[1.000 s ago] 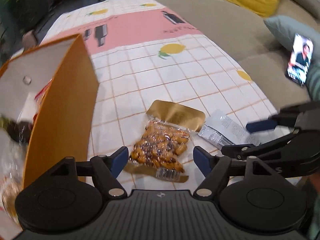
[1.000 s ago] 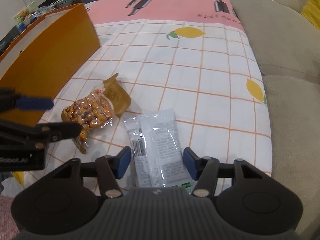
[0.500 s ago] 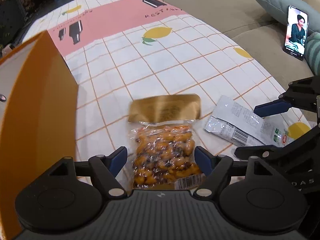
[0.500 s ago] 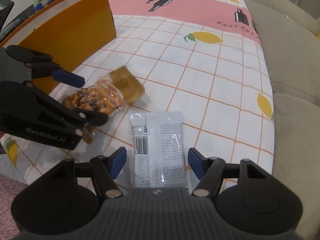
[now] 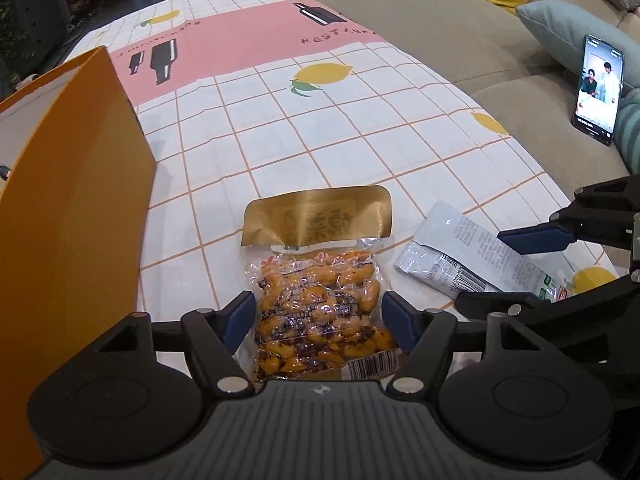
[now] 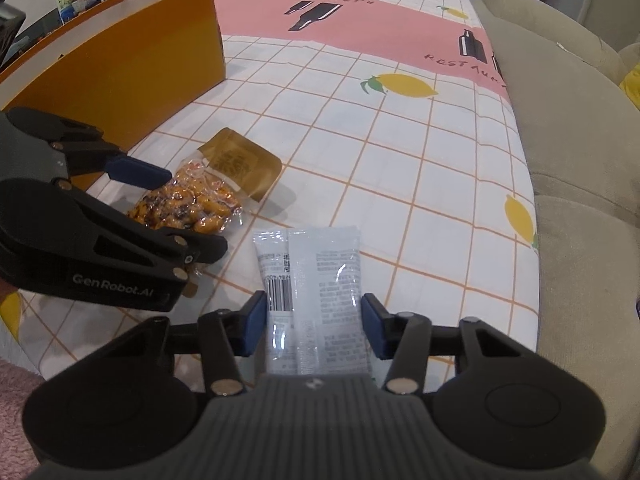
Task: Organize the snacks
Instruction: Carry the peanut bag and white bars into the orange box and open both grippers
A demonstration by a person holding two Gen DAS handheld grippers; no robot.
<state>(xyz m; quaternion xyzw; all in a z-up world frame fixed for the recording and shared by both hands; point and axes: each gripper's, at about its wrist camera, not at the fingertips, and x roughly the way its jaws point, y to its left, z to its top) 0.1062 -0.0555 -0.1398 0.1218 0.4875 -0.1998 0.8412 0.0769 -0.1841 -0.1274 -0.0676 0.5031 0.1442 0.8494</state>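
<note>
Snacks are lying on the surface, which is wearing a checked cloth with lemons, bottle silhouettes and a pink band where I am reading "RESTAU", the rest cut off. I am holding my left claw open, its blue pads flanking the near end of the nut packet, a clear vacuum pouch of orange-brown nuts with a gold header; the characters on the header are too blurred for me to read. A barcode is showing at its near right corner. I am holding my right claw open too, its pads sitting either side of the silver sachet, which is lying face down with a barcode and fine print I cannot make out. From the right wrist, I am seeing "GenRobot.AI" written on the left claw's body. The orange box is standing at the far left, near the nut packet. A phone is playing a video on the sofa at the far right.
</note>
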